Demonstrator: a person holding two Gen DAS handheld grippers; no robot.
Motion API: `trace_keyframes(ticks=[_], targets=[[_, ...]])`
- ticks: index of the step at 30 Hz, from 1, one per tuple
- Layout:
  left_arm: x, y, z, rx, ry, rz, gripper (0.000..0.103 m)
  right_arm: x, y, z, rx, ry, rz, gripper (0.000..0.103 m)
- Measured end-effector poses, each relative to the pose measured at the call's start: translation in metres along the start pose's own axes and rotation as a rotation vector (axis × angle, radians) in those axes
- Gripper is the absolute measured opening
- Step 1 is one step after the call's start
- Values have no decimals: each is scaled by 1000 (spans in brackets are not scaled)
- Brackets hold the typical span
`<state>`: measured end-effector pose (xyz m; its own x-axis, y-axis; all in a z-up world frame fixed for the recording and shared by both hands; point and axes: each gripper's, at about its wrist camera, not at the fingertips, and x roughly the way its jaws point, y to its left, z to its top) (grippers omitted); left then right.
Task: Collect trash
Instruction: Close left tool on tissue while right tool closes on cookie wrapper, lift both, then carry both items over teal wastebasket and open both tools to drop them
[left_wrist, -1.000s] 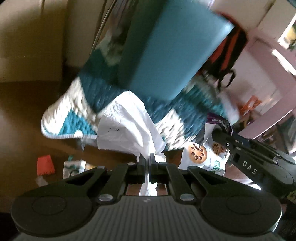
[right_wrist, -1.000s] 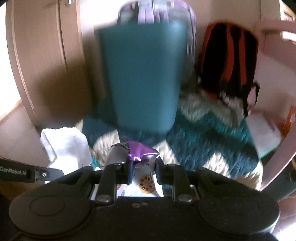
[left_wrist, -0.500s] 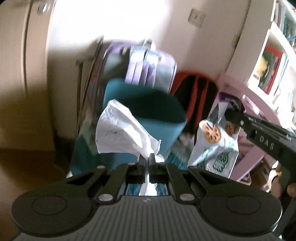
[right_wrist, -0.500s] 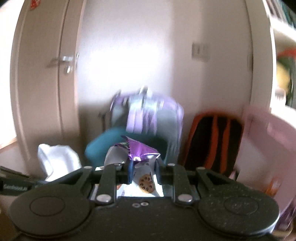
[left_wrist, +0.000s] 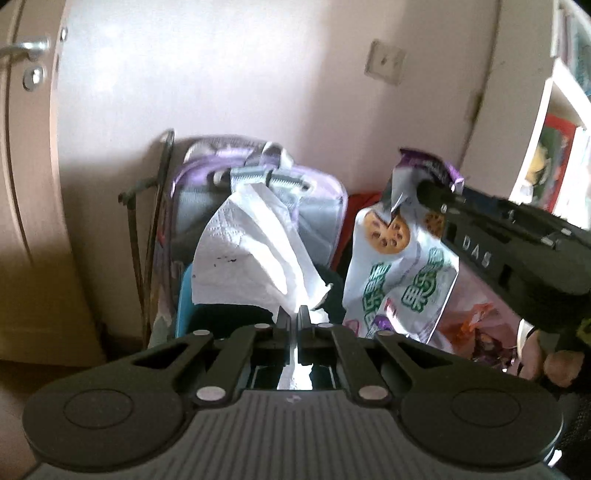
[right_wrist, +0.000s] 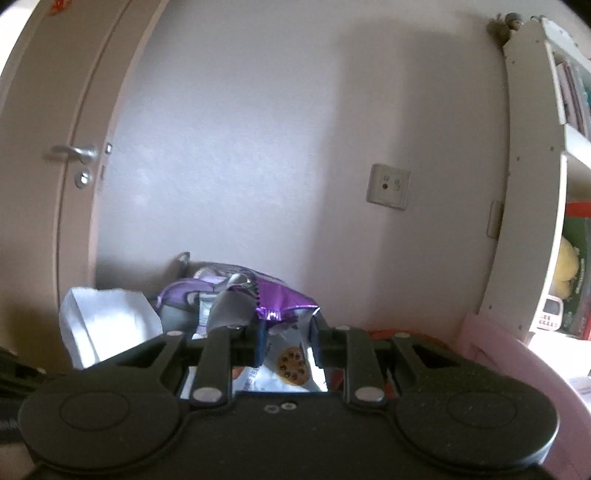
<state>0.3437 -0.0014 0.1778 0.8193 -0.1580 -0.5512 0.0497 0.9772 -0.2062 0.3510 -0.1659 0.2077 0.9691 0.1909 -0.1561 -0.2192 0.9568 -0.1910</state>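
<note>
My left gripper (left_wrist: 294, 314) is shut on a crumpled white tissue (left_wrist: 255, 258), which stands up from its tips. Just below and behind the tissue shows the rim of a teal bin (left_wrist: 183, 302) with a dark inside. To the right, my right gripper (left_wrist: 430, 192) is shut on the purple torn top of a white snack packet (left_wrist: 399, 273), which hangs from it. In the right wrist view that gripper (right_wrist: 286, 326) pinches the purple-topped snack packet (right_wrist: 284, 306), and the white tissue (right_wrist: 107, 325) shows at lower left.
A lilac backpack (left_wrist: 258, 181) leans on the wall behind the bin, beside a black folded frame (left_wrist: 147, 229). A door with a metal handle (right_wrist: 74, 151) is at left, a wall socket (right_wrist: 389, 186) in the middle, a white bookshelf (right_wrist: 546, 184) at right. A hand (left_wrist: 554, 365) holds the right gripper.
Both grippers have risen with their trash. The teal bin, which filled the upper views, now sits low and mostly hidden; wall, door and socket have come into view.
</note>
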Motion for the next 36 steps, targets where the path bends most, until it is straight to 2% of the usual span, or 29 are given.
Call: trace_keyframes(ticks=[9, 13, 20, 24, 28, 34, 36], targets=[[88, 26, -18, 1, 111, 55, 3, 75, 29, -48, -35, 91, 12, 23], [115, 34, -27, 13, 183, 38, 3, 89, 42, -71, -56, 164, 55, 25], [129, 31, -40, 47, 255, 33, 3, 103, 46, -94, -58, 331, 136, 32], [134, 31, -43, 35, 287, 31, 5, 101, 41, -101, -55, 356, 163, 37], [130, 27, -42, 35, 291, 47, 16, 96, 36, -102, -39, 376, 182, 49], [109, 18, -37, 23, 264, 35, 46, 79, 25, -92, 13, 365, 187, 50], [98, 13, -35, 23, 247, 35, 50, 68, 18, -85, 40, 352, 196, 51]])
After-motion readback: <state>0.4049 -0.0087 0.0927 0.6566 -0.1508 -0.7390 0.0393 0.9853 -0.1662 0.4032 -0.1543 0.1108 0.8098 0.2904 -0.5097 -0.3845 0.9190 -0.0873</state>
